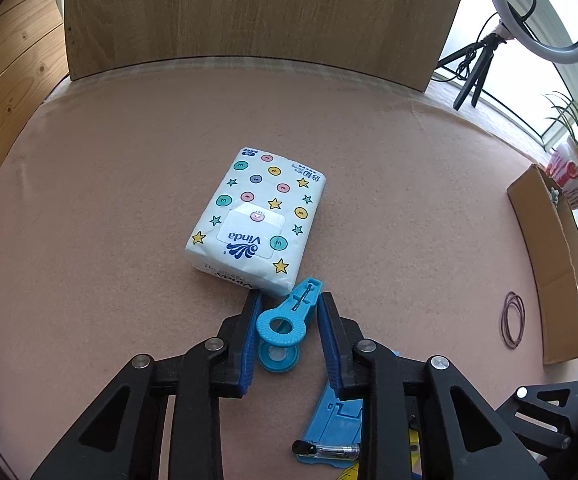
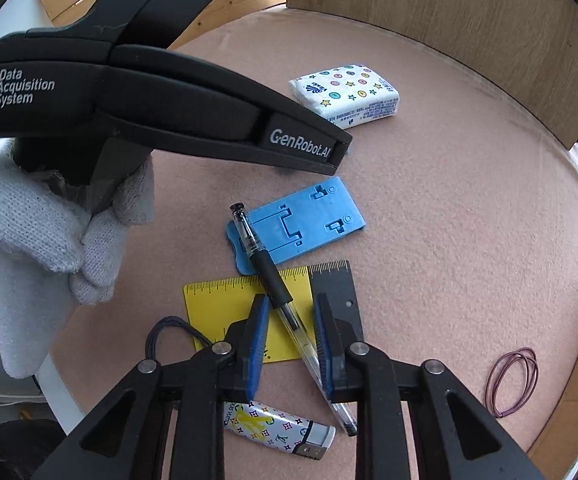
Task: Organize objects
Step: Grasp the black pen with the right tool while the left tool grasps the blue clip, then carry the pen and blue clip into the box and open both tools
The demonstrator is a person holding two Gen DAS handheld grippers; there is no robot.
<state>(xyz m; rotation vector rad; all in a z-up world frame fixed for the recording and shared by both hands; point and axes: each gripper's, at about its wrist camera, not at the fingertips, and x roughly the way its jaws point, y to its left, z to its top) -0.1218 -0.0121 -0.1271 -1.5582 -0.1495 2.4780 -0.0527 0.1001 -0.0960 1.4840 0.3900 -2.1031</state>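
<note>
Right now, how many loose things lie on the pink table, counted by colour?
Blue: 2, clip and flat stand
Yellow: 1, ruler card
Black: 1, ruler card
White patterned: 2, tissue pack and lighter
Clear: 1, pen
Purple: 1, band
Dark: 1, hair tie
Total: 9

I see a salmon-pink table mat (image 1: 89,200), white tissue pack (image 1: 257,220) dotted with pastel circles and yellow and teal stars, bright blue clip (image 1: 285,320), blue flat stand (image 2: 301,224), yellow ruler (image 2: 217,304), black ruler (image 2: 333,280), clear pen (image 2: 285,304) with black grip, maroon rubber bands (image 2: 513,380), white monogram-print lighter (image 2: 277,428), my white knit glove (image 2: 41,240).
</note>
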